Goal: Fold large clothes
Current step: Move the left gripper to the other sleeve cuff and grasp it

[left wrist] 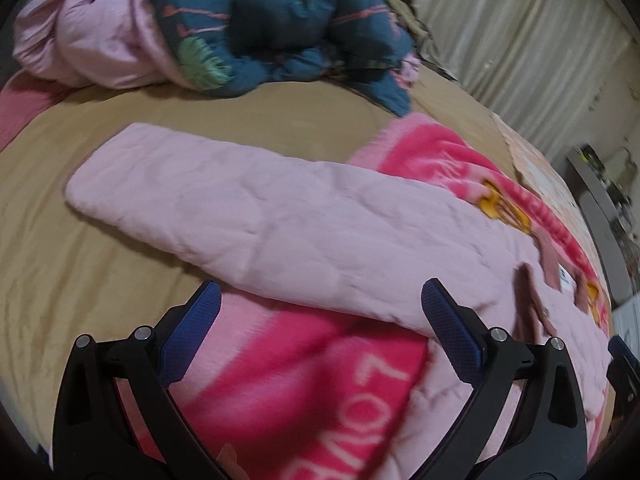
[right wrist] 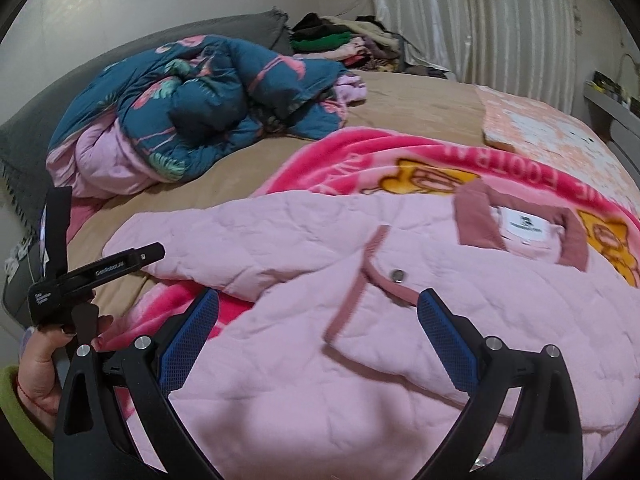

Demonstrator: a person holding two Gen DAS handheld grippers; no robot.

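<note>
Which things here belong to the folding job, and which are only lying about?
For the job:
- pale pink quilted jacket
- left gripper, open
- right gripper, open

Lying about:
- teal flamingo-print duvet
- bright pink fleece blanket
- heap of mixed clothes

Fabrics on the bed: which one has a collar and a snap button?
The pale pink quilted jacket, lying on the hot-pink printed blanket; the teal flamingo comforter behind has neither.

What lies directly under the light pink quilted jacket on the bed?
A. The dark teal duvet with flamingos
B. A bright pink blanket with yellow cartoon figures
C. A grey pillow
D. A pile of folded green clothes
B: the pink quilted jacket is spread over the bright pink blanket, whose yellow figures and lettering show around the jacket's edges; the teal duvet lies apart, farther back on the bed.
</note>
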